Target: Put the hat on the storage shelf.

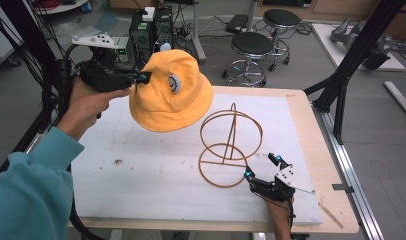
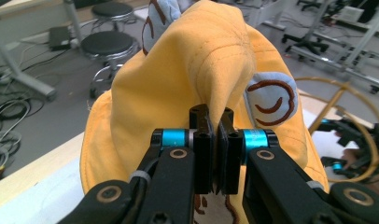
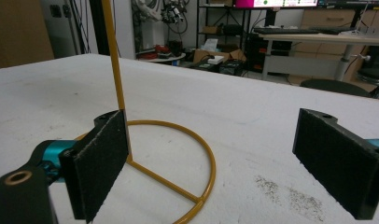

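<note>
- While the left gripper (image 1: 141, 77) pinches a fold of its cloth, the yellow bucket hat (image 1: 172, 92) hangs in the air above the far left part of the white table top (image 1: 141, 175), clear of the surface.
- Soft orange-yellow fabric makes up the hat, with a rounded crown, rows of stitching and a floppy brim that flares out below.
- Pale blue round patches with brown curved lines sit on it: one (image 1: 175, 83) faces the near right in the high view, and another small blue piece (image 1: 165, 47) shows at the crown's far edge.
- Its crown points up and to the far side, its opening faces down toward the near side, so its axis from crown to brim runs roughly upright with a slight tilt; the brim's widest span runs left to right.
- In the left gripper view the jaws are pressed together on a bunched ridge of the hat's cloth (image 2: 211, 70).
- To the right of the hat, well apart from it, stands a gold wire hat stand (image 1: 230, 145) with a ring base, an upright post and a hoop on top.
- Near the stand's base, the right gripper (image 1: 263, 167) rests low on the table with its jaws spread wide and nothing between them; one pad (image 3: 101, 163) lies just beside the stand's post.
</note>
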Available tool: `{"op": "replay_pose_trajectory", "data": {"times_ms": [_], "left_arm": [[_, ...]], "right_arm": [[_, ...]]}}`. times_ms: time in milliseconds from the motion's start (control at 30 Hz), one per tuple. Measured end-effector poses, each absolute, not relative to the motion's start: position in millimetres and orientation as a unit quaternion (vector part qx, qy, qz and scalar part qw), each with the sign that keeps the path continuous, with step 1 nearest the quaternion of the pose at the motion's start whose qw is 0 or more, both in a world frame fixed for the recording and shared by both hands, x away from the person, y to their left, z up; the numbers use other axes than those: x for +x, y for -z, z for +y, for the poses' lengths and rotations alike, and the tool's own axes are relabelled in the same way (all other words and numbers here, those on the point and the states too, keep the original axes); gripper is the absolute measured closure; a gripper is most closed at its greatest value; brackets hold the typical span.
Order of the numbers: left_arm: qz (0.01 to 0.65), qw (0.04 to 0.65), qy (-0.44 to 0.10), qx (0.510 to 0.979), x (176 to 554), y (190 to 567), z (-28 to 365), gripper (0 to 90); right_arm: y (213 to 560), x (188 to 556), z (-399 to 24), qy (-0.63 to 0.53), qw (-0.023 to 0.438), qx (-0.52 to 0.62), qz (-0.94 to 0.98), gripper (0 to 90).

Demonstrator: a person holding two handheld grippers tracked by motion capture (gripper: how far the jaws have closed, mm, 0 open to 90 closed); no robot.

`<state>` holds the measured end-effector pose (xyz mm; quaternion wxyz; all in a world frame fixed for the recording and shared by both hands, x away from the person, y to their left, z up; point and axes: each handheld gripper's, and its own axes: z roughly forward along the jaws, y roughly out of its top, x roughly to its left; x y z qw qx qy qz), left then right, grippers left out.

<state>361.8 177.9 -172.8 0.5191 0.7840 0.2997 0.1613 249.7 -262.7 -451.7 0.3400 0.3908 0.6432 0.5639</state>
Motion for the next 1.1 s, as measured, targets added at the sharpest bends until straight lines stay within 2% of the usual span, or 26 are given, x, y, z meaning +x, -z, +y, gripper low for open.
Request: {"op": "replay_pose_trajectory", "data": {"times_ms": [533,1100], "left_arm": [[0.250,0.535,-0.128,0.797,353,166,133,86.7],[0.220,0.537,-0.085,0.810,353,183,76,86.7]], "right_arm": [[452,250,-263,-0.564,0.339,0.391,0.644,9.6],[452,250,-263,-0.565,0.336,0.391,0.644,9.6]]}}
